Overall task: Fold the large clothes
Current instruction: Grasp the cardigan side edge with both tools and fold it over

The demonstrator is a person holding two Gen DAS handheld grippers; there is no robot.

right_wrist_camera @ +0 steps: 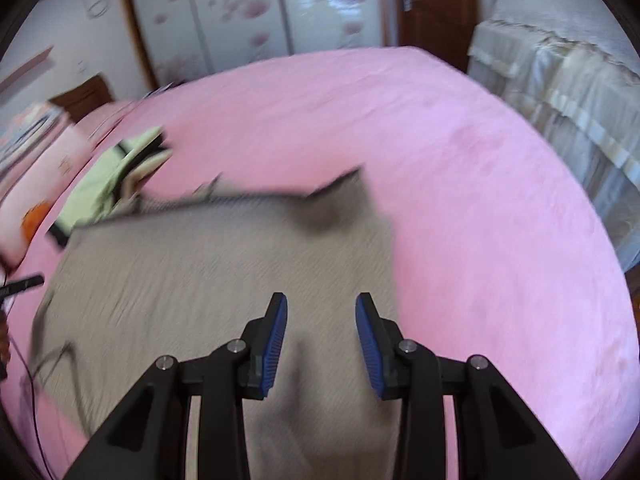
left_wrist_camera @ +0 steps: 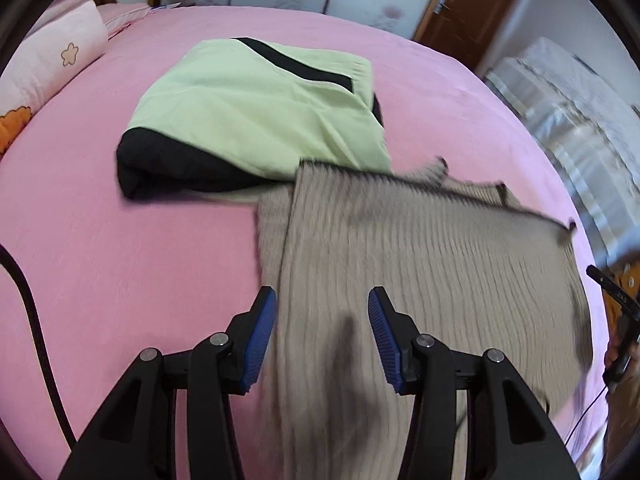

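A beige ribbed knit garment (left_wrist_camera: 420,248) lies on the pink bed (left_wrist_camera: 120,260), blurred by motion, with its far edge lifted a little. My left gripper (left_wrist_camera: 322,294) hovers open over its left side, with nothing between the blue pads. In the right wrist view the same knit (right_wrist_camera: 200,264) spreads below and to the left. My right gripper (right_wrist_camera: 321,300) stands open above its right edge, holding nothing. A folded light-green and black garment (left_wrist_camera: 248,108) rests just beyond the knit, and shows at the left (right_wrist_camera: 100,184) in the right wrist view.
A pink pillow (left_wrist_camera: 52,56) lies at the far left of the bed. A black cable (left_wrist_camera: 32,320) hangs at the left. White-covered furniture (right_wrist_camera: 560,80) stands beyond the bed's right side, with a brown door (left_wrist_camera: 468,4) behind.
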